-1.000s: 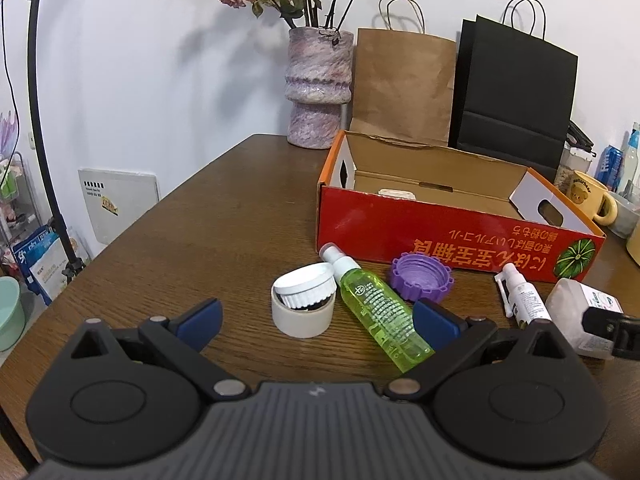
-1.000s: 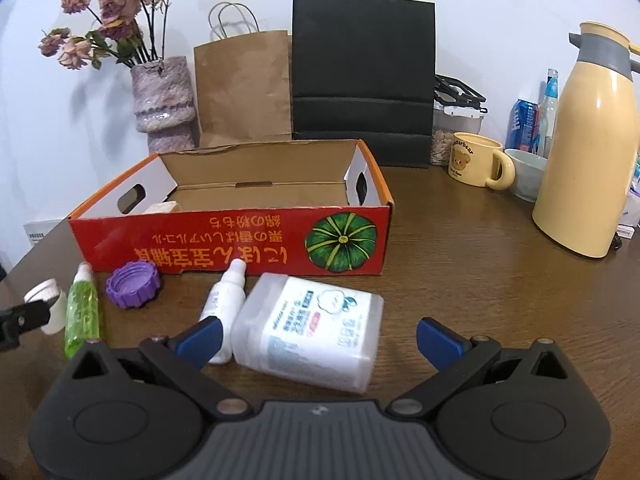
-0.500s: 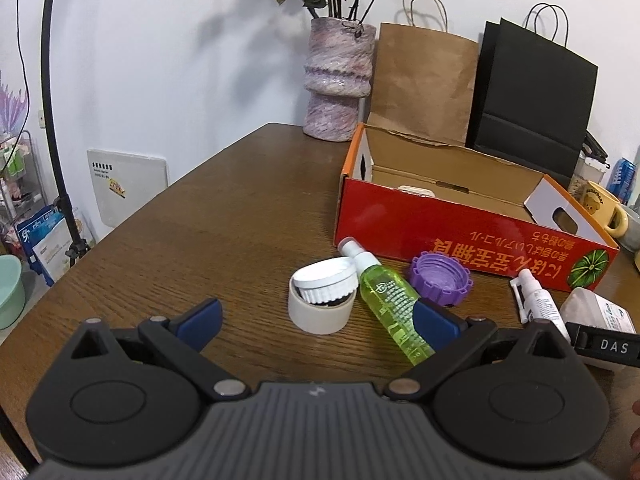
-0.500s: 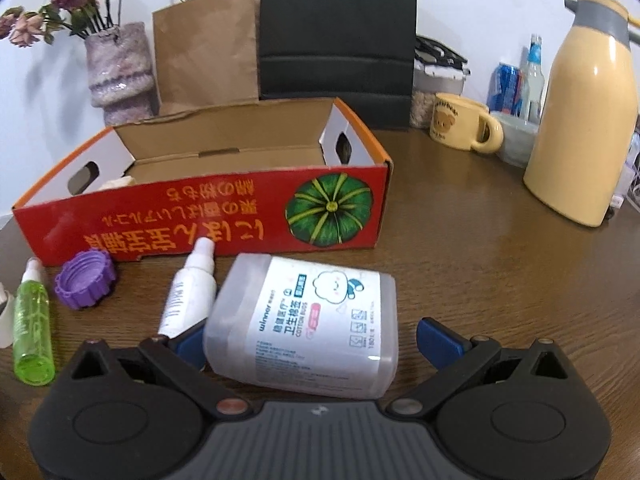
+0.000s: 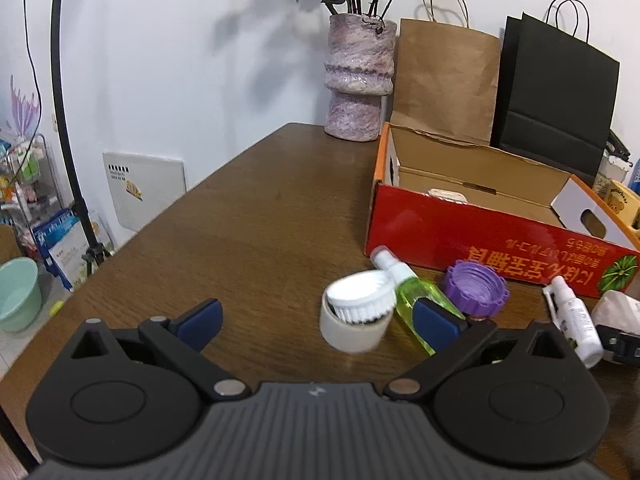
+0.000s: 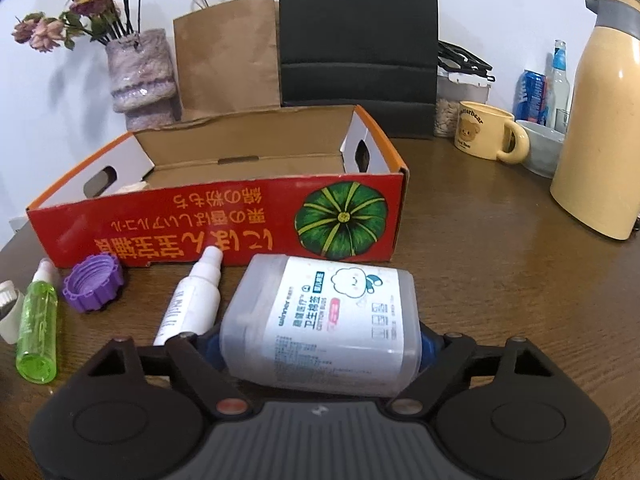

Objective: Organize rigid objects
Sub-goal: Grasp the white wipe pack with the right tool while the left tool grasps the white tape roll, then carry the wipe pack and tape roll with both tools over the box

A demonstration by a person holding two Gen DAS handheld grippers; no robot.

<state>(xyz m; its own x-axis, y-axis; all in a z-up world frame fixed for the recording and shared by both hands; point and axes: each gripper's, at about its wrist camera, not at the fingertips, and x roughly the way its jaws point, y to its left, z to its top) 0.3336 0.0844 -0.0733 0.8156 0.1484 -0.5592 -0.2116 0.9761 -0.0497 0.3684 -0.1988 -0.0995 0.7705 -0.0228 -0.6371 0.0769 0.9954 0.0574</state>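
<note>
The translucent cotton-swab box (image 6: 320, 320) lies on its side on the counter (image 6: 500, 264), just in front of the red carton (image 6: 224, 216), and your right tongs (image 6: 320, 342) have just been closing, with their blue pads now against both ends of it. Just left of it lies the white spray bottle (image 6: 192, 300), then the purple cap (image 6: 94, 282) and the green bottle (image 6: 38, 328). Your left tongs (image 5: 316, 318) stand wide open and hold nothing, with the white-lidded jar (image 5: 356, 316) between the fingers' line, untouched.
</note>
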